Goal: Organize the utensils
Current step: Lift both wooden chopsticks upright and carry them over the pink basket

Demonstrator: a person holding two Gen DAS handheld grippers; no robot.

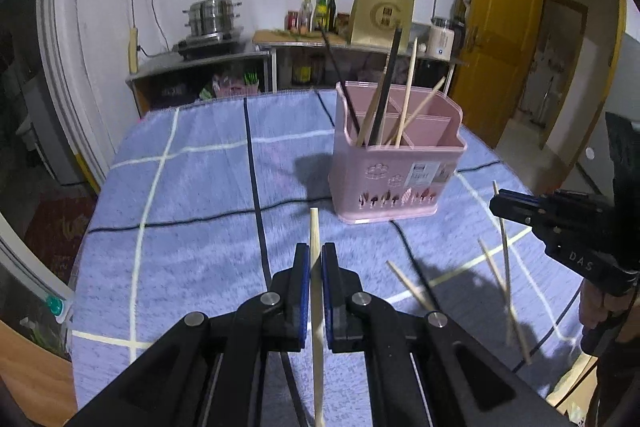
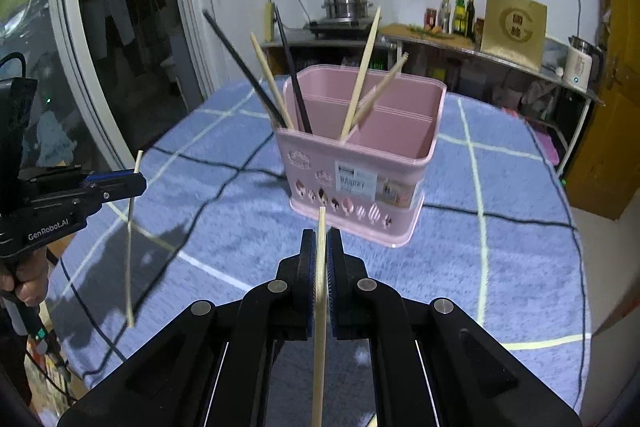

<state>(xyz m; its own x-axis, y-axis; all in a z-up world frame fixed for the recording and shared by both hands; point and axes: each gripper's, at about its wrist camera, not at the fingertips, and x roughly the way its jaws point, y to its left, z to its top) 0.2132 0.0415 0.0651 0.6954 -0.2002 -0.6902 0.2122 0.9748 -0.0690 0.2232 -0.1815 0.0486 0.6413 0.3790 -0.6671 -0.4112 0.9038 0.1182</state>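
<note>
Left gripper (image 1: 316, 259): jaws pinched tight on a pale bamboo chopstick (image 1: 315, 231), long axis running upright through the pads, tip just proud of them. The pink plastic divided utensil caddy (image 1: 394, 163) stands on the blue checked desk (image 1: 192, 195), ahead and slightly right of it. Right gripper (image 2: 321, 247): jaws likewise clamped on a second bamboo chopstick (image 2: 321, 223), caddy dead ahead and nearer (looks the shorter run). Both sticks sit below the rim, so I'd expect a lift before the drop. Spare chopsticks (image 1: 412, 287) lie on the desk.
</note>
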